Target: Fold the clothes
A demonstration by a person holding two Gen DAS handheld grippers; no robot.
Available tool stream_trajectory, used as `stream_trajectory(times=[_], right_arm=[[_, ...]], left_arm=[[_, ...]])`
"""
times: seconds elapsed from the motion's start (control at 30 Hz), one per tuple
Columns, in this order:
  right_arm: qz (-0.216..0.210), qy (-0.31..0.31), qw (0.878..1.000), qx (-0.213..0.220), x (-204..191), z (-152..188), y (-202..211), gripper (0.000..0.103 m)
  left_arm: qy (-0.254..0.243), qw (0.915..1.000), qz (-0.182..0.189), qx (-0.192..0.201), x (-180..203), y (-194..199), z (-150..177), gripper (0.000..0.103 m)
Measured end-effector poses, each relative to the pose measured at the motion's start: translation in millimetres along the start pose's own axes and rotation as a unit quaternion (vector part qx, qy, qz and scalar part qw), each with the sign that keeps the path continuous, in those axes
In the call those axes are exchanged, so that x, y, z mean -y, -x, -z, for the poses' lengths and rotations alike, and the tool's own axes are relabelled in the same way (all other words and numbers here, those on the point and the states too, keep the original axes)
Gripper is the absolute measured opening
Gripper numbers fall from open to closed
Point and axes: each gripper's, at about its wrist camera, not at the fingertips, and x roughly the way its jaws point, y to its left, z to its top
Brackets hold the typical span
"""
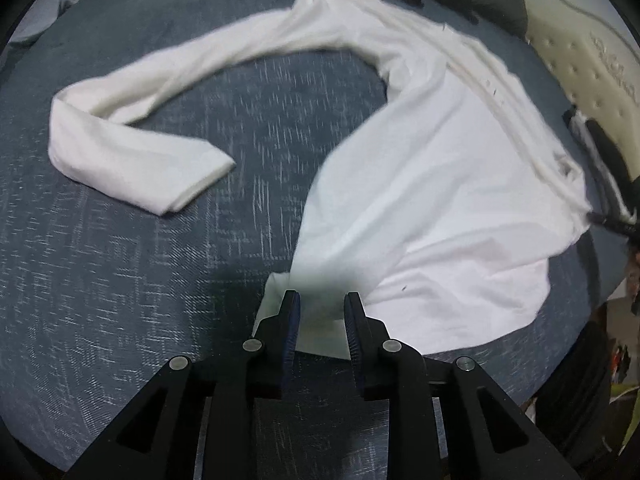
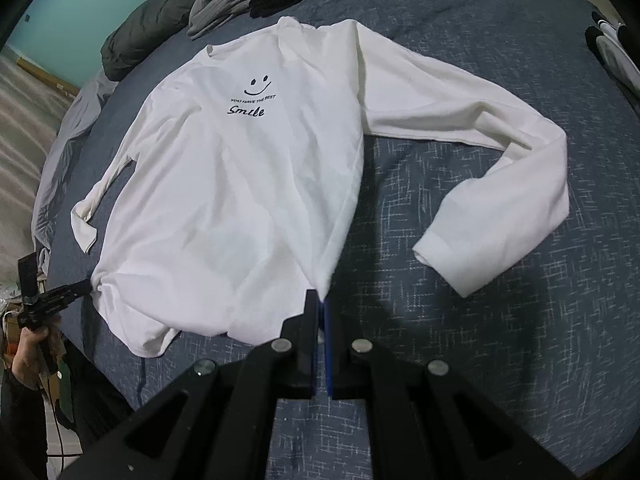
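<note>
White long-sleeved shirt (image 2: 240,184) with a smile print is lying spread out on the blue bed (image 2: 480,320), one sleeve (image 2: 500,168) bending out to the right. The right gripper (image 2: 321,312) is pinching the near right corner of the shirt's bottom edge, fingers clenched tight on the cloth. The left gripper (image 1: 320,300) is sitting at the near left corner with its fingers apart, cloth lying loose between them.

Both grippers, left (image 1: 322,300) and right (image 2: 321,300), are built from matte black angular links, fastened with round silver screws; the jaws are lined with ribbed blue pads.
</note>
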Motion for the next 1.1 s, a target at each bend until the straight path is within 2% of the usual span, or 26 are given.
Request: stream_trajectory(times=[0.1, 0.3, 0.4, 0.73, 0.9, 1.1], right_arm=[[-0.001, 0.002, 1.0, 0.0, -2.0, -0.8, -0.2, 0.002], [-0.001, 0.002, 1.0, 0.0, -1.8, -1.7, -1.0, 0.002], [-0.001, 0.002, 1.0, -0.002, 0.3, -2.7, -1.1, 0.002], [-0.003, 0.0, 1.0, -0.004, 3.0, 0.6, -3.2, 0.002], [-0.003, -0.003, 1.0, -0.004, 3.3, 2.5, -3.9, 0.002], [-0.004, -0.001, 1.0, -0.006, 0.8, 3.9, -6.3, 0.002]], left_arm=[[0.001, 1.0, -0.003, -0.005, 2.3, -8.9, 2.3, 0.026], [0.003, 0.9999, 0.008, -0.007, 5.3, -17.7, 4.7, 0.042], [-0.003, 0.9999, 0.007, -0.009, 8.1, -19.5, 5.0, 0.046], [-0.039, 0.9981, -0.048, -0.001, 19.0, -10.5, 13.2, 0.046], [-0.039, 0.9962, -0.077, 0.005, 16.6, -7.5, 13.4, 0.046], [-0.028, 0.9969, -0.073, 0.007, 13.3, -15.1, 12.3, 0.045]])
